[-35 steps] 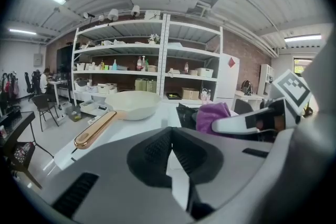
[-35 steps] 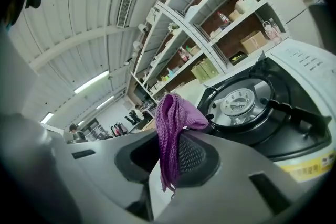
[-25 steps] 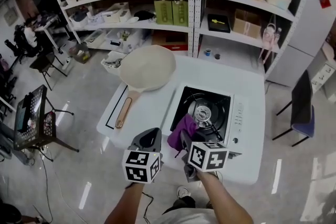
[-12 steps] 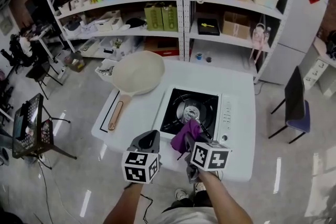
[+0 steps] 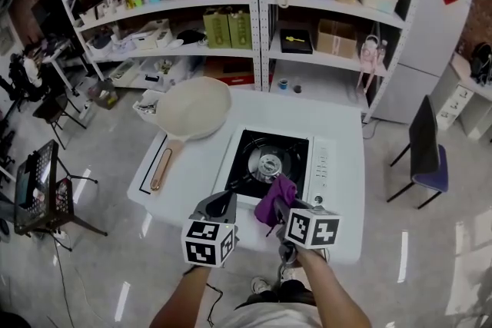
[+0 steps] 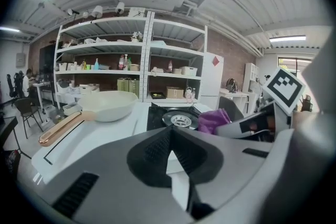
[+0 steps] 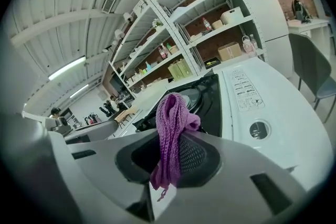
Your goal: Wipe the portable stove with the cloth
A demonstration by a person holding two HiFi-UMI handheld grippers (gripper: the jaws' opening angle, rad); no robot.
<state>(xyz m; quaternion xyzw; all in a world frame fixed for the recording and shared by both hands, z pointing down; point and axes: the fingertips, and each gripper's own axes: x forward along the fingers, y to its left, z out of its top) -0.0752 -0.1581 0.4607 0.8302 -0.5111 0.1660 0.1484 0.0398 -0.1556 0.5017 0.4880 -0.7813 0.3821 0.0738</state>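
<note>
The portable stove (image 5: 307, 165) lies on the white table (image 5: 192, 165), with a black top, a round burner (image 5: 270, 162) and a white control panel at its right. A purple cloth (image 5: 275, 194) is pinched in my right gripper (image 5: 274, 205), which hovers over the stove's near edge. In the right gripper view the cloth (image 7: 170, 134) stands bunched between the shut jaws, with the stove (image 7: 247, 92) beyond. My left gripper (image 5: 224, 200) hangs beside it over the table's near edge, jaws together and holding nothing (image 6: 169, 131).
A cream frying pan (image 5: 194, 108) with a wooden handle rests on the table's far left. White shelving (image 5: 254, 11) full of boxes and bottles stands behind the table. A dark chair (image 5: 427, 157) is at the right, a black stool (image 5: 42, 184) at the left.
The head view has shifted, so table and stove sit further left and up. Both grippers stay near the table's front edge, the right one still holding the cloth.
</note>
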